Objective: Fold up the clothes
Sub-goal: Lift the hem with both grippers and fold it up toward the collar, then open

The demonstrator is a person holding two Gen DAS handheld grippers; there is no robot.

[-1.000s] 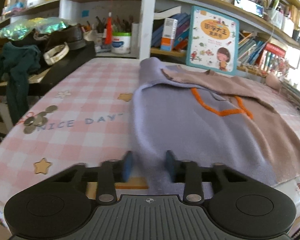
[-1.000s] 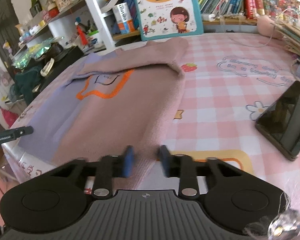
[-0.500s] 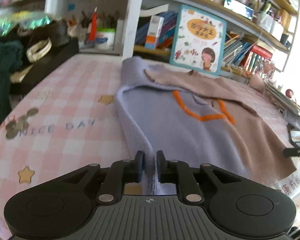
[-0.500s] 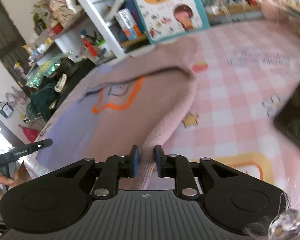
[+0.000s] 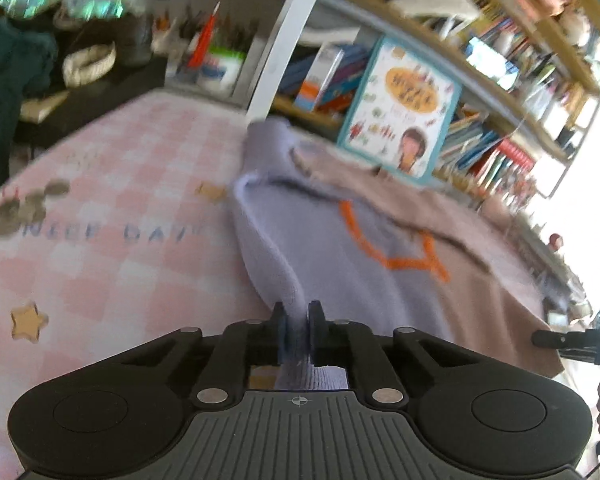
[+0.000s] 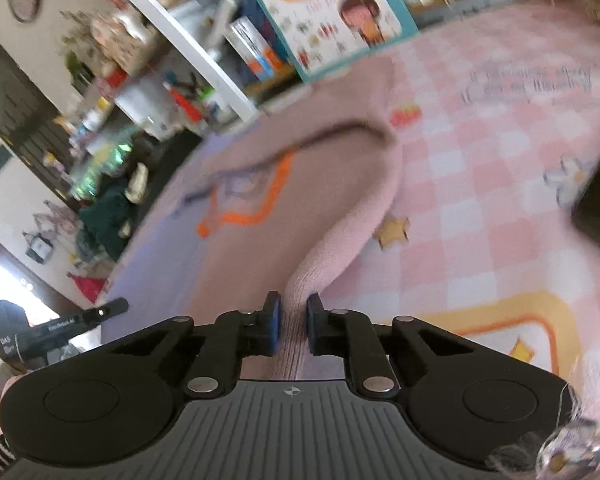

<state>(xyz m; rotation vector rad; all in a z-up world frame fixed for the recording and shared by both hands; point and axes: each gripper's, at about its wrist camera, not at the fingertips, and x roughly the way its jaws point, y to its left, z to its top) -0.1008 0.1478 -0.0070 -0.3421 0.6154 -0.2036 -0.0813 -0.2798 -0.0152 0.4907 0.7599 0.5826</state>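
Observation:
A sweater, lilac on one half and dusty pink on the other with an orange outline, lies on the pink checked tablecloth. My left gripper is shut on the lilac bottom hem and holds it lifted off the table. My right gripper is shut on the pink bottom hem of the same sweater, also lifted. Both sleeves lie folded across the chest. Each gripper's tip shows at the edge of the other's view.
A picture book leans on the bookshelves behind the table. A dark phone lies at the right. Coins lie at the left edge, near a black stand with clutter.
Both grippers closed on the sweater's bottom hem and have lifted it. The cloth now rises from the table into each pair of fingers, and both views have tilted.

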